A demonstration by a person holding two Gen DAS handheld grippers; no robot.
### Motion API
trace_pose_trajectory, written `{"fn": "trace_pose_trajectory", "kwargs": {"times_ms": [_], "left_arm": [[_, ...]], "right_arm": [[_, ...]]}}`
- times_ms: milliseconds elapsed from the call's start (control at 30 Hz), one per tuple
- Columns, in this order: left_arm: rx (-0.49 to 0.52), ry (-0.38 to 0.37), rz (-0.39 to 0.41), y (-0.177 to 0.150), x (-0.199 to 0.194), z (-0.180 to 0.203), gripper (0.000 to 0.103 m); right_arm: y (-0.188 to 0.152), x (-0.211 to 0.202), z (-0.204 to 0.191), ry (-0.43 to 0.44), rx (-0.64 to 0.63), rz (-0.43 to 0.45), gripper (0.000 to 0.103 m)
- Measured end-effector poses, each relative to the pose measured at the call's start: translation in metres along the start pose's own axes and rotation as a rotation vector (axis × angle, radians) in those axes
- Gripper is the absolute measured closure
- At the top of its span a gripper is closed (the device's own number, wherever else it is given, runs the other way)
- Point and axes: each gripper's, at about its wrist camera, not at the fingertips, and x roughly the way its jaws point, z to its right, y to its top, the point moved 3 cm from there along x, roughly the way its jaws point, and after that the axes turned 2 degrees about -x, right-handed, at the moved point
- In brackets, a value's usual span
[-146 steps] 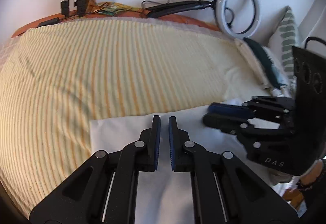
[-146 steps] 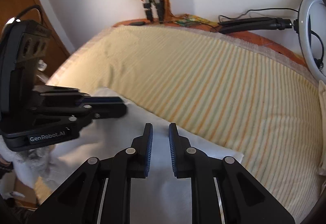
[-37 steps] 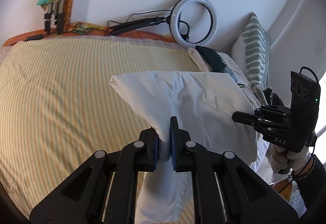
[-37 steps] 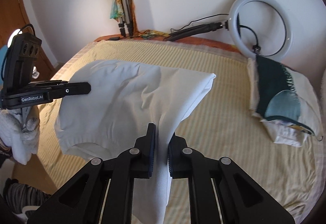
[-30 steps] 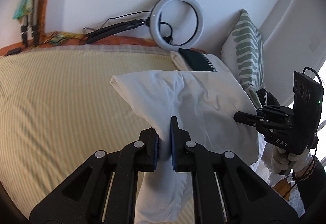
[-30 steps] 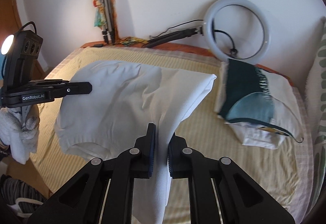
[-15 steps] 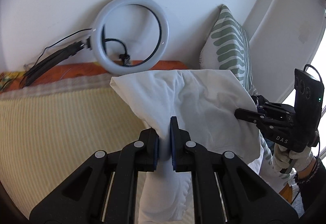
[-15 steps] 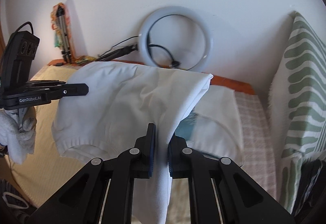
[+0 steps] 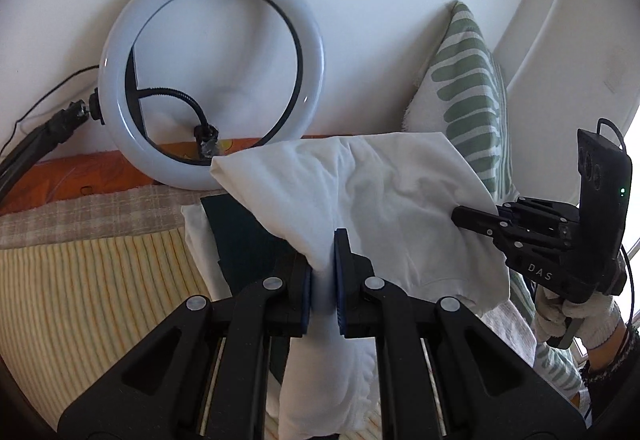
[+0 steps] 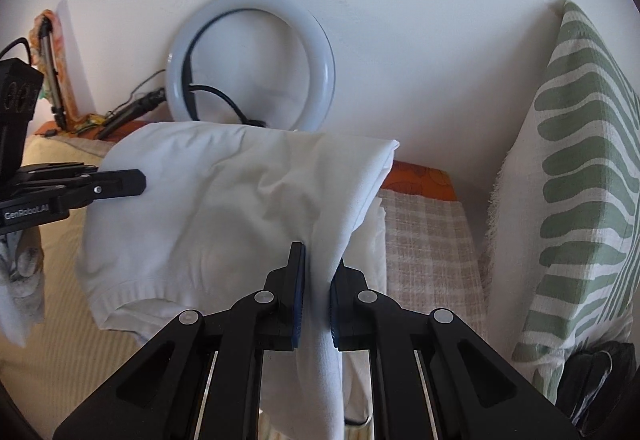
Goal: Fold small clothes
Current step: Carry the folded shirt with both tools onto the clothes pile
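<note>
Your left gripper (image 9: 323,280) has its blue-padded fingers (image 9: 341,272) clamped on a gathered edge of the white garment (image 9: 360,200), and your right gripper (image 10: 316,292) pinches another bunched edge of the same cloth between its fingers (image 10: 298,280) — both jaws nearly together, with only fabric between them. The garment hangs in the air between the two tools, its folded top edge stretched across and a ribbed hem drooping at the near left in the right wrist view. Seen from the left wrist, your right gripper sits at the far right, its tip against the cloth. Below and beyond the garment lies a folded stack on the bed — a dark green piece (image 9: 240,236) on pale cloth. The yellow striped bedspread (image 9: 100,280) spreads to the left. Against the far wall leans a ring light (image 9: 120,80), and a green-and-white patterned pillow (image 10: 580,180) stands at the right.
</note>
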Motion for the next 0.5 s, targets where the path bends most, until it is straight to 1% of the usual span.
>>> {"fn": "trace_pose_trajectory", "kwargs": {"times_ms": [133,233,300,367,433,500], "left_arm": [[0.005,0.048,-0.017,-0.004,0.016,-0.011,0.095],[0.045,0.098,-0.028,-0.011,0.022,-0.013,0.095],[0.059,0.118,-0.038,-0.014,0.025,-0.015,0.095],[0.060,0.140,-0.052,-0.017,0.027,-0.019,0.093],[0.053,0.164,-0.065,-0.018,0.028,-0.023,0.089],[0.039,0.180,-0.058,-0.018,0.025,-0.025,0.085]], "right_arm": [[-0.006,0.025,0.007,0.001,0.010,-0.026,0.094],[-0.011,0.041,0.011,-0.004,0.023,-0.047,0.094],[-0.014,0.050,0.015,0.005,0.058,-0.069,0.094],[-0.016,0.057,0.017,0.008,0.075,-0.080,0.089],[-0.017,0.058,0.018,-0.007,0.077,-0.086,0.089],[-0.017,0.058,0.020,-0.023,0.086,-0.095,0.089]]}}
